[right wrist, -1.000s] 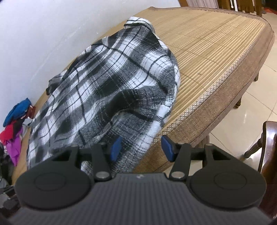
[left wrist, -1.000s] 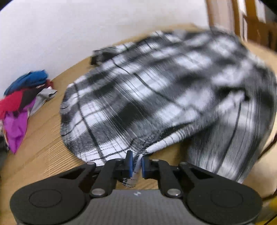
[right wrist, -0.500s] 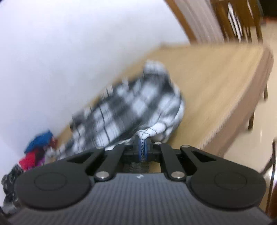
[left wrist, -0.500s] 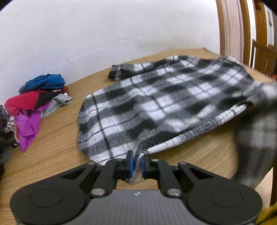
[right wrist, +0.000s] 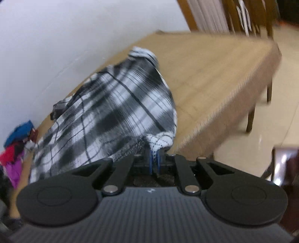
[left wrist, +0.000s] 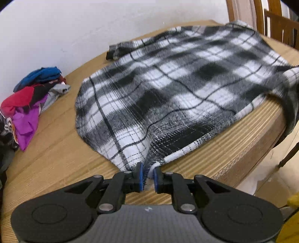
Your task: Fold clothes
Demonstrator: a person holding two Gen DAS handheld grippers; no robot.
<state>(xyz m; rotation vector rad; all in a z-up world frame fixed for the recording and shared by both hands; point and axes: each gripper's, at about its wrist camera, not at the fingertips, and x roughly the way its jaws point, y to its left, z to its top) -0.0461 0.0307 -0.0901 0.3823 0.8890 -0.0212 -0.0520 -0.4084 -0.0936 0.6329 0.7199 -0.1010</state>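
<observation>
We see a broad wooden bench [left wrist: 56, 158] with a ribbed, reed-like surface and a rounded front edge, set against a plain white wall [left wrist: 74, 28]. In the right view the same bench [right wrist: 214, 74] runs far back, bare and tan, down to a pale tiled floor [right wrist: 271, 121].

Across it lies the shirt [left wrist: 177, 84], a soft, fuzzy flannel in black, white and grey checks crossed by thin dark lines. It is spread mostly flat, with one end hanging over the front edge at the right of the left view. In the right view the shirt [right wrist: 112, 112] rises into a blurred tented ridge with a white-edged tip at the far end.

At the bench's left end sits a crumpled pile [left wrist: 31, 97] of blue, red, purple and grey cloth, well apart from the shirt. The left view shows it sharply; in the right view the pile [right wrist: 16, 144] is only a smear of colour.

Wooden chair backs [right wrist: 243, 16] stand beyond the bench, clearest in the right view.

The left gripper [left wrist: 148, 176] is black with blue-padded fingers [left wrist: 139, 177]. They are parting slightly, with the shirt's near hem corner between the pads and touching them. The right gripper [right wrist: 154, 161] has its fingers [right wrist: 150, 160] nearly together, also easing apart, with a white, dotted fold of the shirt's edge pinched between them.
</observation>
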